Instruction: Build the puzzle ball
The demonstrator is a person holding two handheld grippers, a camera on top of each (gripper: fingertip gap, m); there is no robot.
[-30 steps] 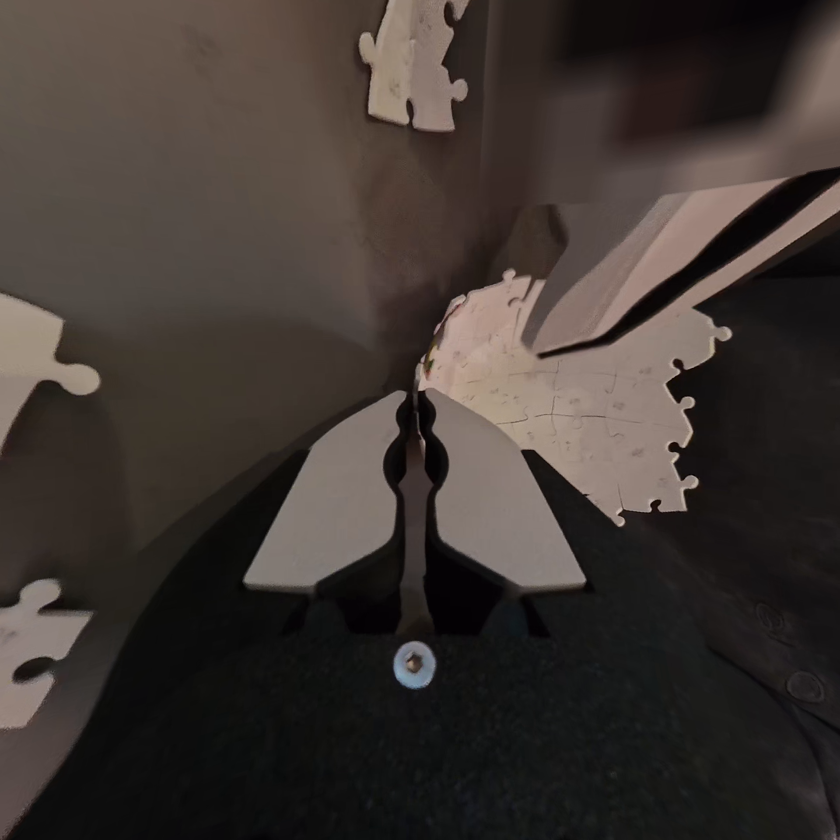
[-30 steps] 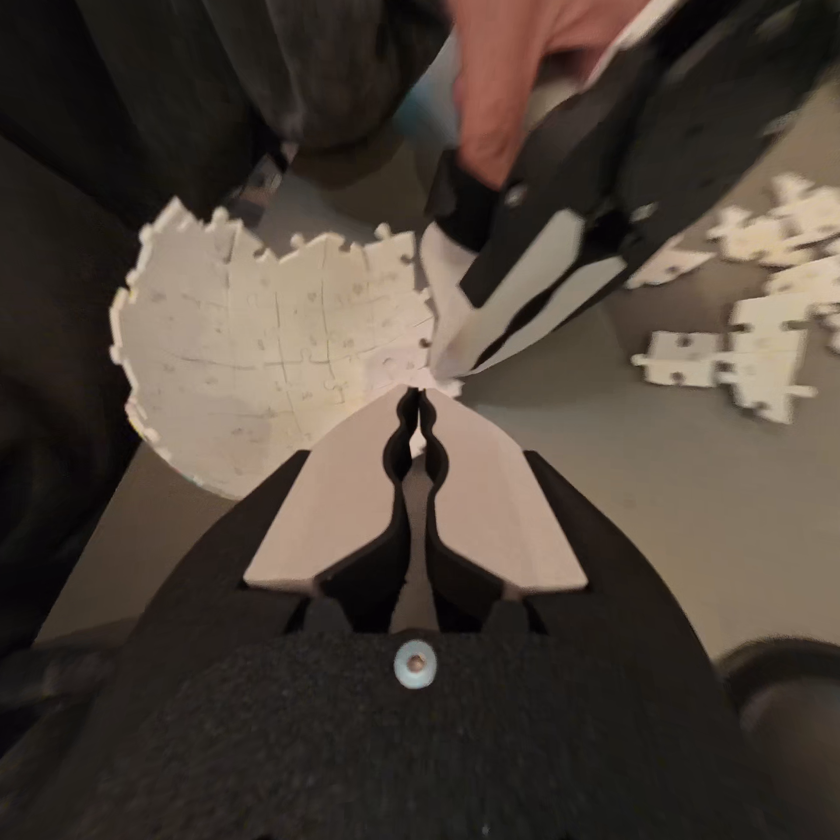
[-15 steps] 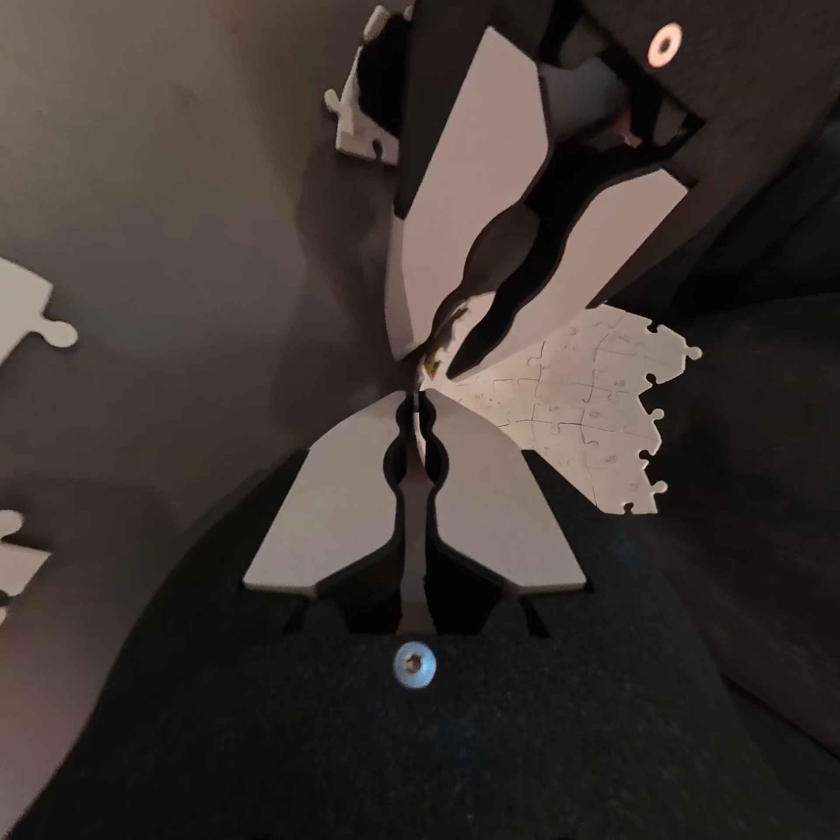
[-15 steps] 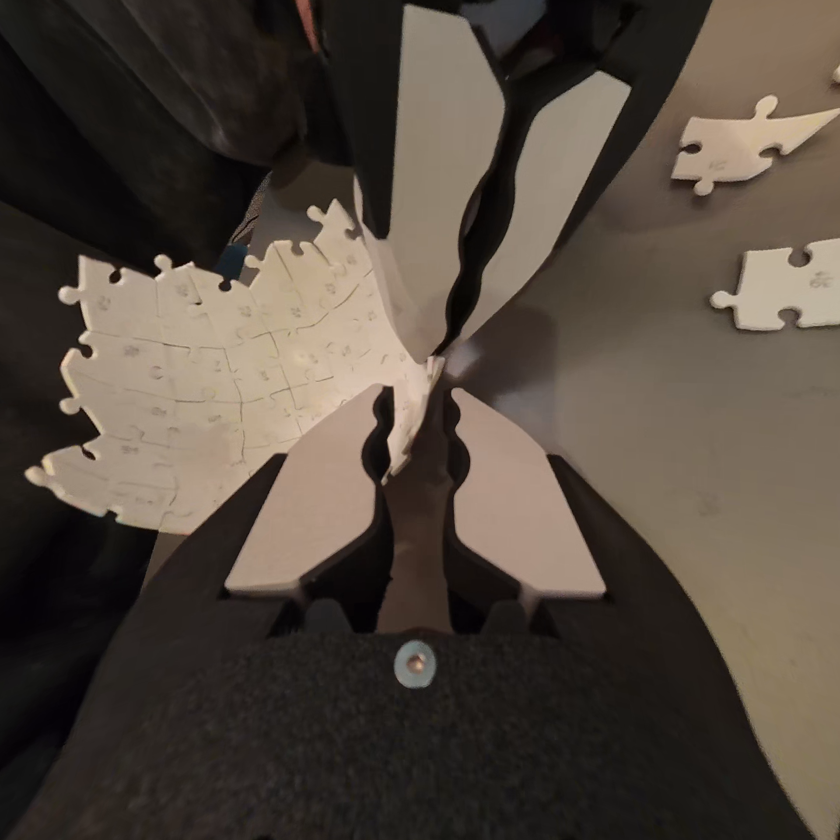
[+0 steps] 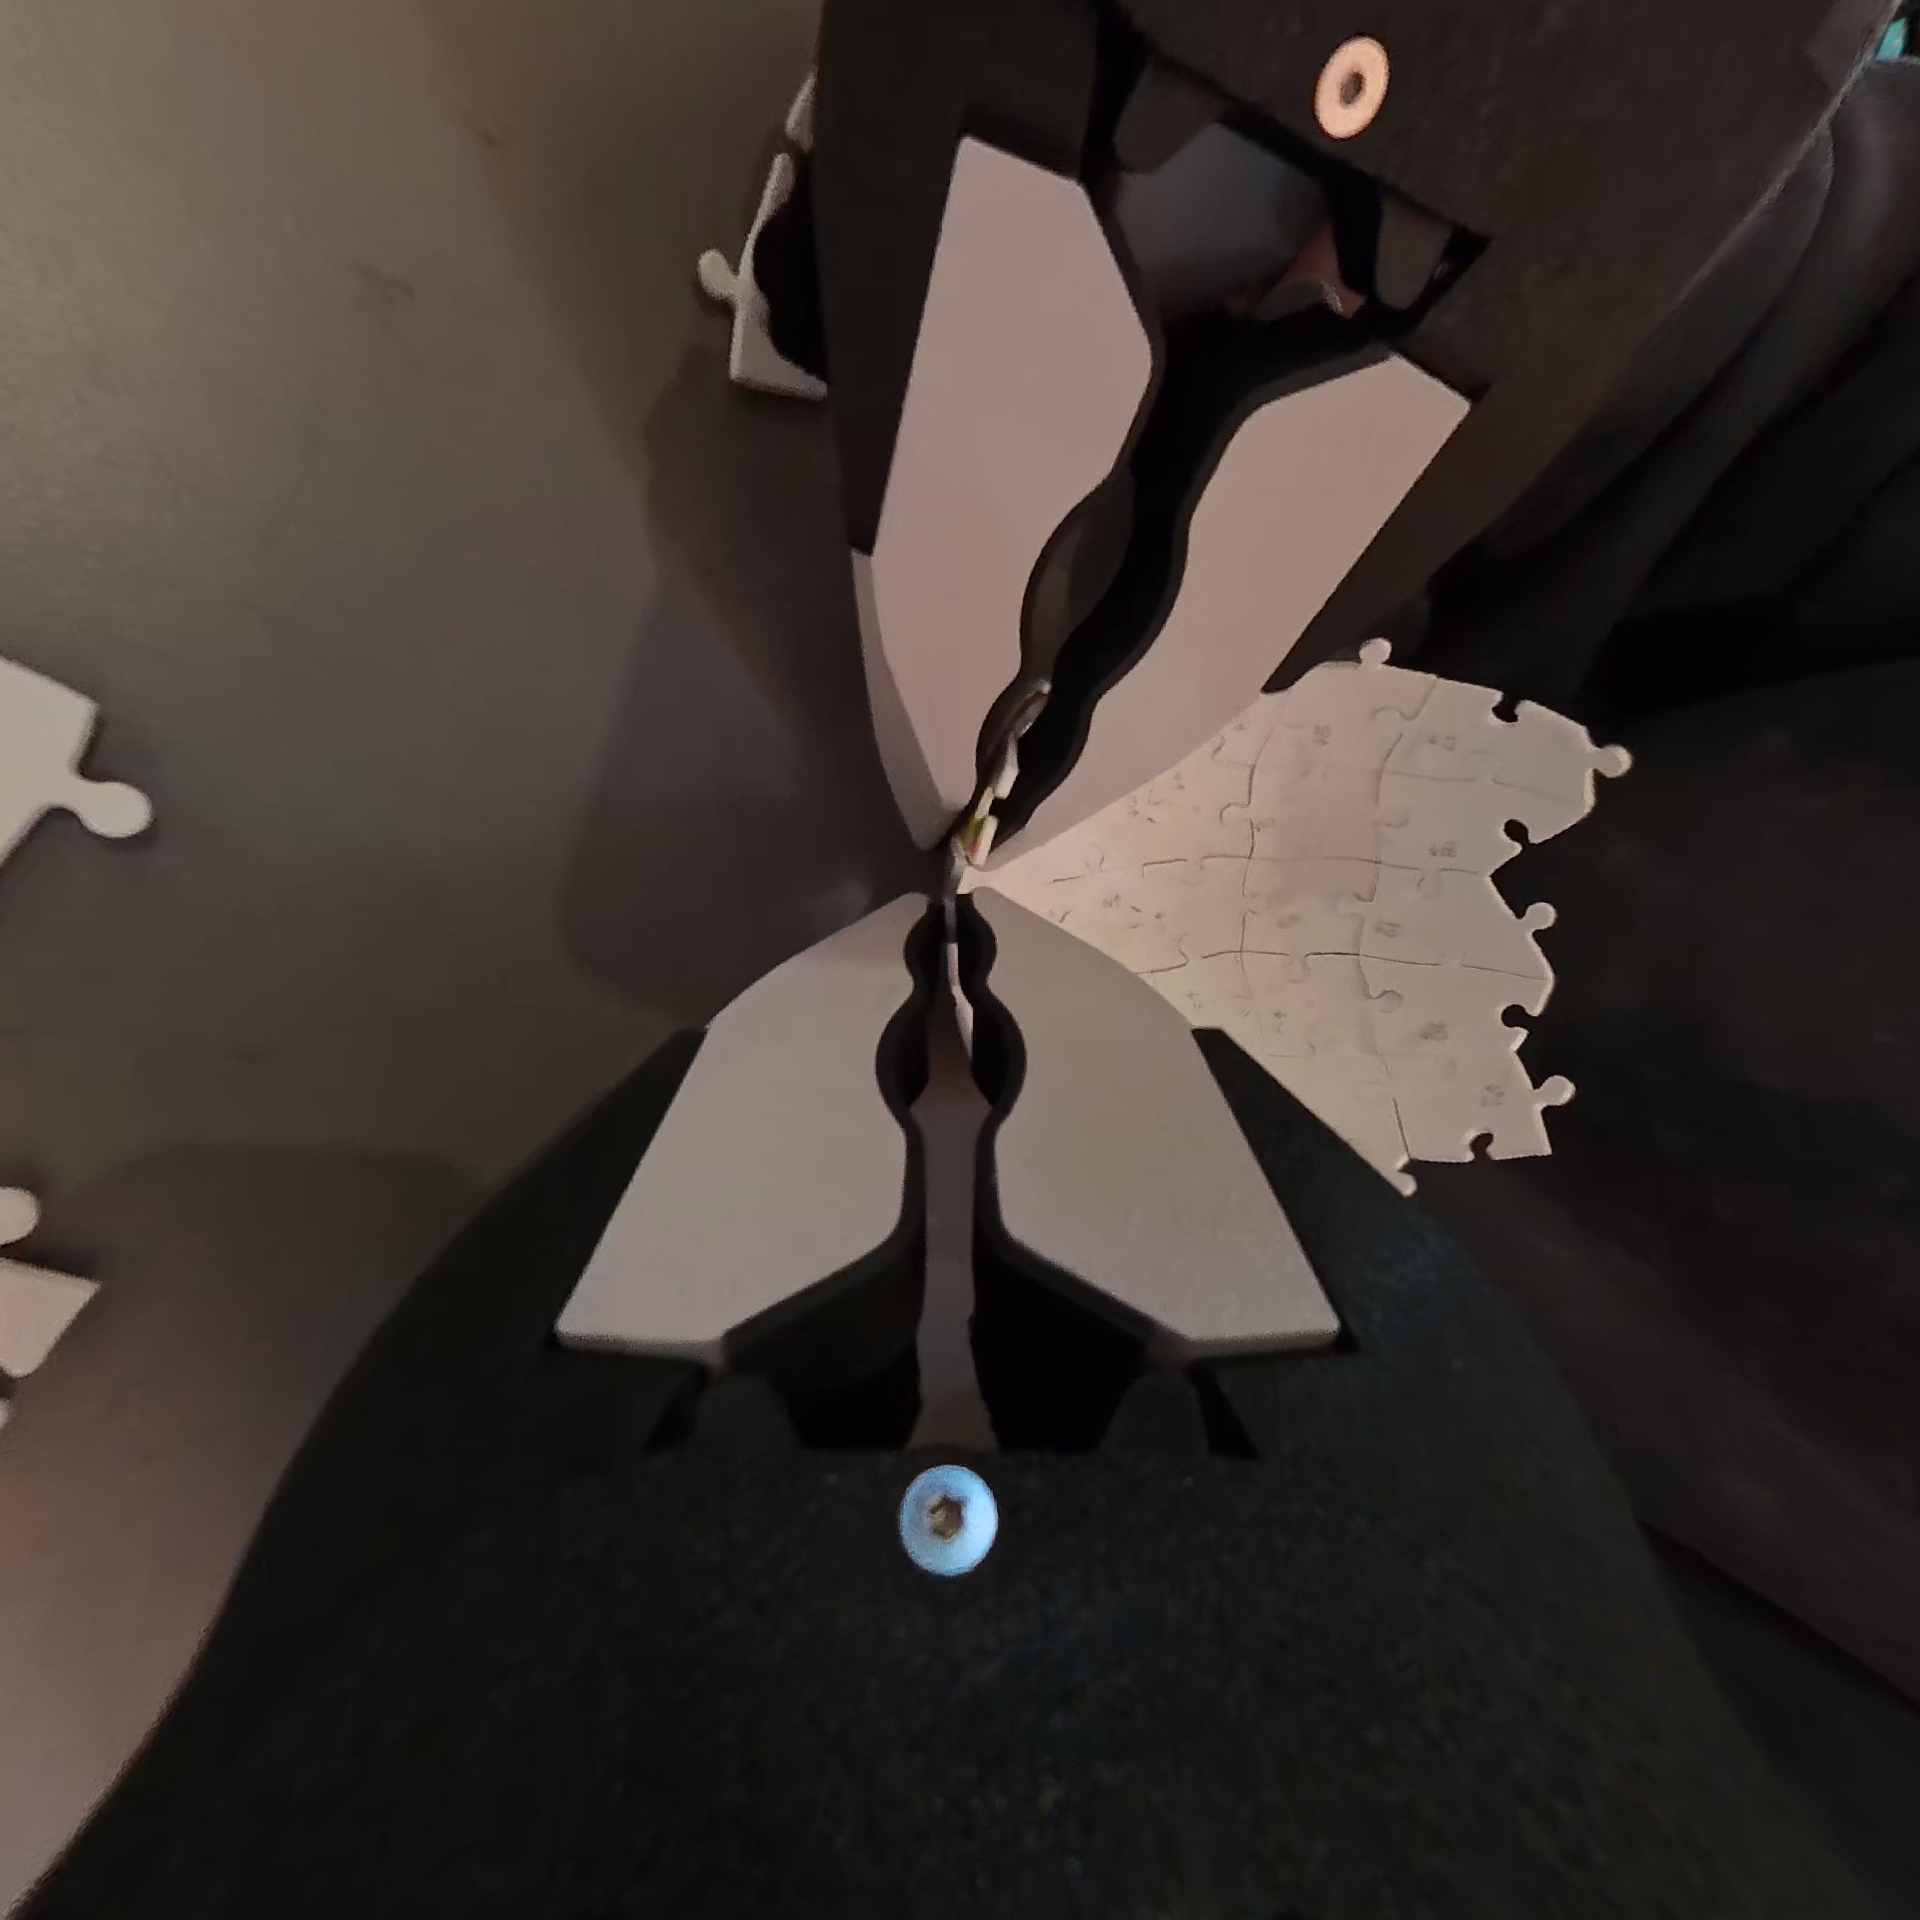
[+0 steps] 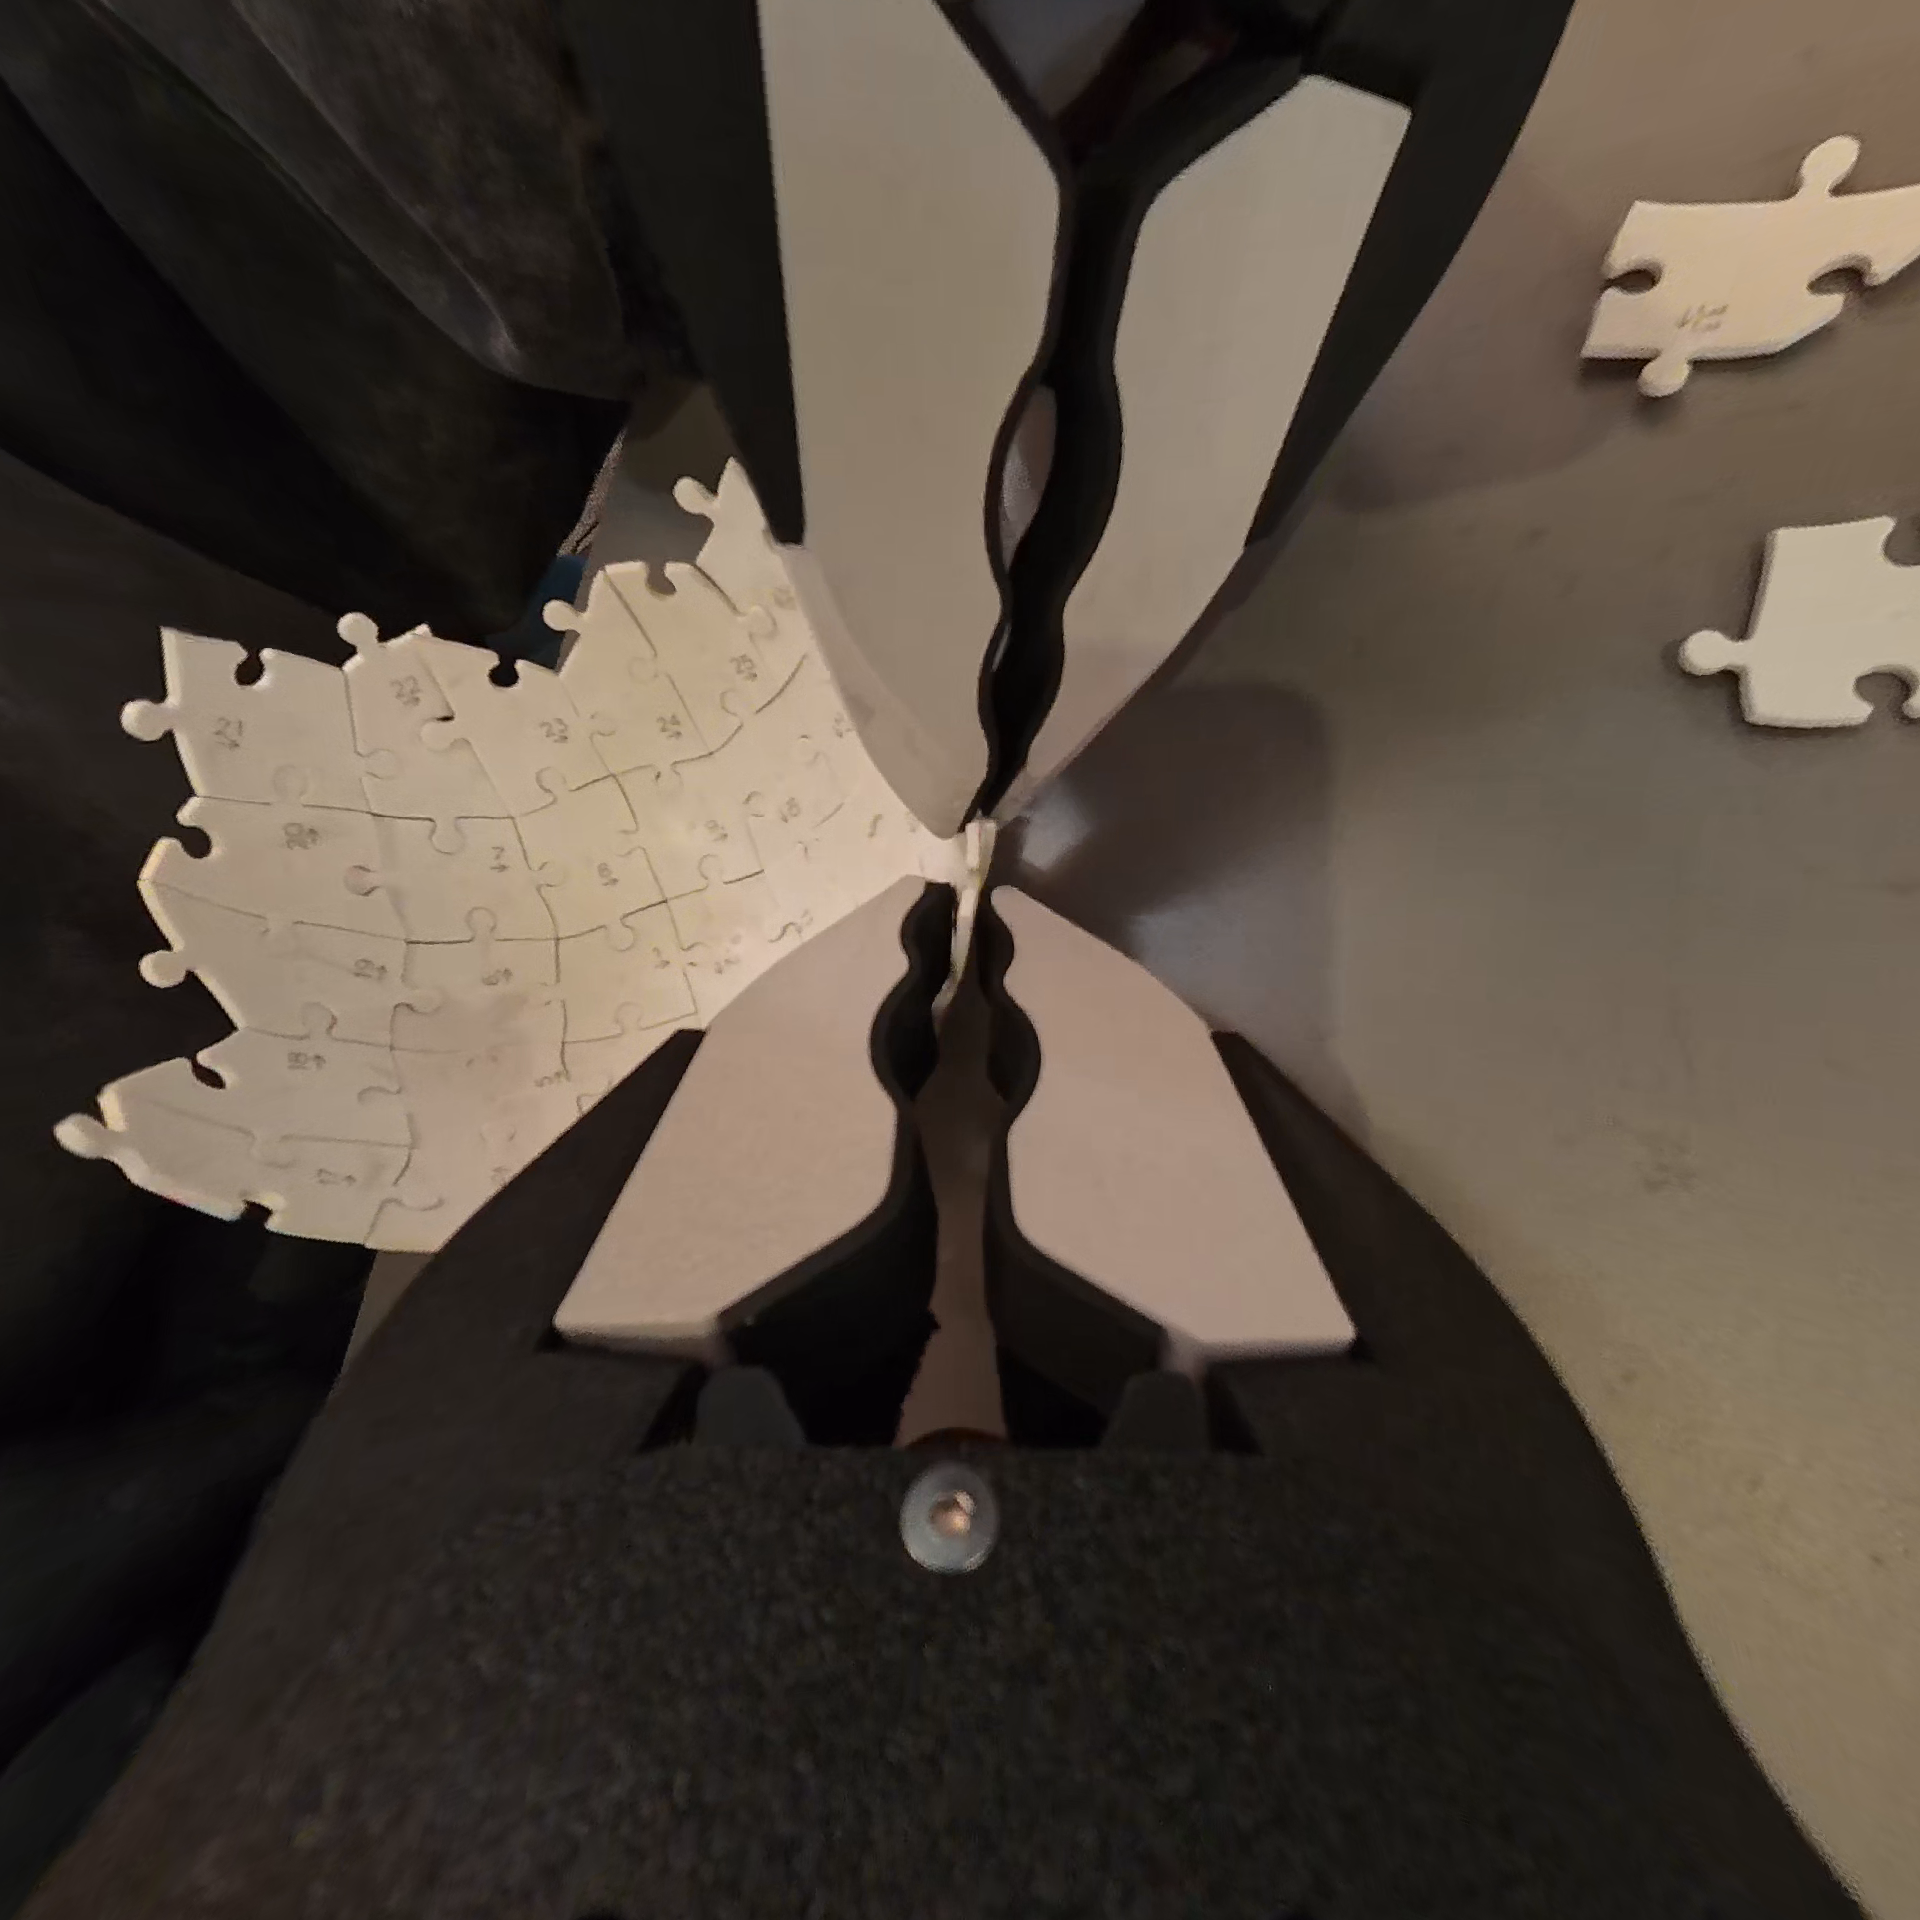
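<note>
the 2 grippers meet tip to tip over the grey tabletop (image 6: 1558,1039), both nipping the same edge of the half-built puzzle ball (image 6: 436,914). the left gripper (image 5: 951,914) is clenched on the rim of that curved white shell, its fingers (image 5: 1122,1143) pressed nearly together with the thin edge of the shell between them. in the left wrist view the shell fans out to the right of the tips, knobbed edge free in the air, dark clothing behind it.

the right gripper (image 6: 966,914) comes in from the opposite side, also closed down on the shell's edge, a narrow white sliver showing between its tips. whether that sliver is a separate piece being pushed in or just the shell's rim, i cannot tell. in the right wrist view the shell spreads to the left, its inner face of joined pieces towards the camera.

loose puzzle pieces lie flat on the tabletop: 2 (image 6: 1766,270) near the upper right edge of the right wrist view, others (image 5: 52,769) at the left edge of the left wrist view, well apart from the grippers.
</note>
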